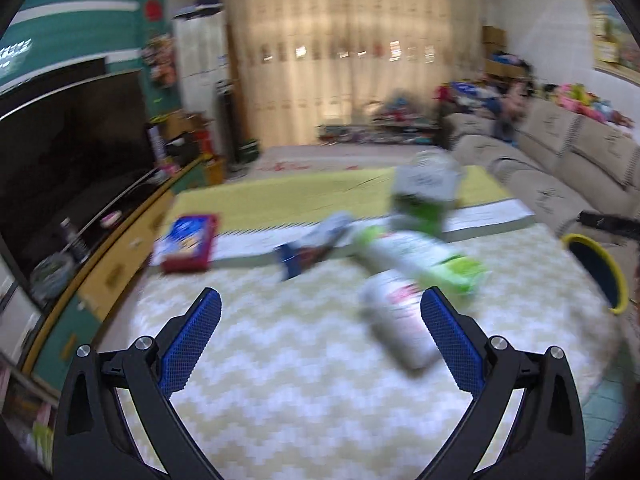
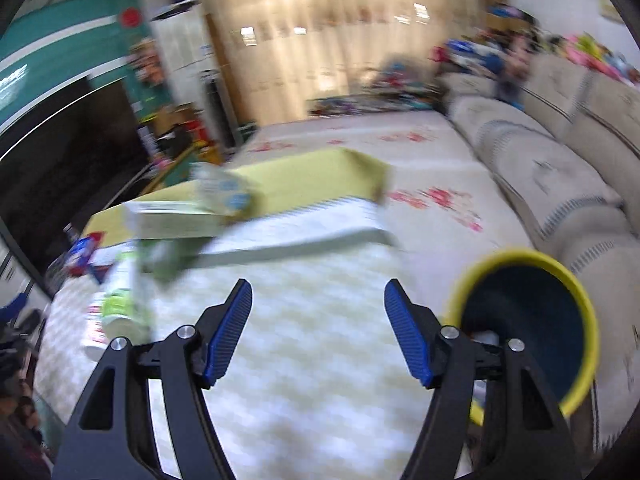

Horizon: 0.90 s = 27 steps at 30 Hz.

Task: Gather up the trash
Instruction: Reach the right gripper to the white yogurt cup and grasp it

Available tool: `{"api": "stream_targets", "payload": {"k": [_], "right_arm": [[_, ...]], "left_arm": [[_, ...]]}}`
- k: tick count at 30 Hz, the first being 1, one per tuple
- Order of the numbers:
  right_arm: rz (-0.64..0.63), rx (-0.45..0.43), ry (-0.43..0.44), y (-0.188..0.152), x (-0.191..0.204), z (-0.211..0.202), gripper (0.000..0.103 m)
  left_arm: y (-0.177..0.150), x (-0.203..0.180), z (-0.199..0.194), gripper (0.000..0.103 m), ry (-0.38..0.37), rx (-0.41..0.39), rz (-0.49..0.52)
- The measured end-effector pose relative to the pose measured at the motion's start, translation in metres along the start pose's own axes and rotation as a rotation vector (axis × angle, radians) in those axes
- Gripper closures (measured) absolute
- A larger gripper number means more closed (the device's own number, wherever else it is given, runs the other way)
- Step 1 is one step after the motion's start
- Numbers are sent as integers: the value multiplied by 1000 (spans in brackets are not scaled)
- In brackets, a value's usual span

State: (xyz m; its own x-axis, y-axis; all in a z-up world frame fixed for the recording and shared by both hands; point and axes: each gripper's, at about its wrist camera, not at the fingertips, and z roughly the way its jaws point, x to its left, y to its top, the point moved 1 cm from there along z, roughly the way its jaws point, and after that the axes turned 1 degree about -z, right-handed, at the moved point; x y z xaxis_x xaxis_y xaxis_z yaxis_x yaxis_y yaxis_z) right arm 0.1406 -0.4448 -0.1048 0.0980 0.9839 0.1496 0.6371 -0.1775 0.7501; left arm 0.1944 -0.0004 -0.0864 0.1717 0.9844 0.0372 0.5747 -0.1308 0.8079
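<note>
Trash lies blurred on the zigzag-patterned tablecloth (image 1: 280,380). A white cup (image 1: 394,320) lies on its side, with a green-and-white bottle (image 1: 416,260) behind it and a green carton (image 1: 424,192) standing farther back. A blue-and-red wrapper (image 1: 316,244) and a red-rimmed box (image 1: 188,244) lie to the left. My left gripper (image 1: 320,300) is open wide and empty, and the cup lies just ahead of its right finger. My right gripper (image 2: 318,292) is open and empty over the cloth. The yellow-rimmed bin (image 2: 516,254) stands beside its right finger. The bottle (image 2: 120,300) and carton (image 2: 180,216) are off to its left.
The bin (image 1: 600,272) stands at the table's right edge, with a beige sofa (image 2: 540,168) behind it. A dark television (image 1: 72,144) on a low cabinet runs along the left. A yellow mat (image 1: 288,196) covers the table's far part. Clutter lies below the curtains at the back.
</note>
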Motion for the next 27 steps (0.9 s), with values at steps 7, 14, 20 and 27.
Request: {"api": "stream_targets", "payload": {"k": [7,14,20,27], "right_arm": [[-56,19,85,45,79,48,34],[51,128,109,97,102,126,29],[160,211,91,100,96,173,27],[222,223,79,99,88,197,27]], "left_arm": [[-26,35,9,5,-15,49,-68],[-24,17,2,5,-44,45,-70],[-24,12,-2,5,-50,42,-43],[-25,8,-2,5,-72,49,-37]]}}
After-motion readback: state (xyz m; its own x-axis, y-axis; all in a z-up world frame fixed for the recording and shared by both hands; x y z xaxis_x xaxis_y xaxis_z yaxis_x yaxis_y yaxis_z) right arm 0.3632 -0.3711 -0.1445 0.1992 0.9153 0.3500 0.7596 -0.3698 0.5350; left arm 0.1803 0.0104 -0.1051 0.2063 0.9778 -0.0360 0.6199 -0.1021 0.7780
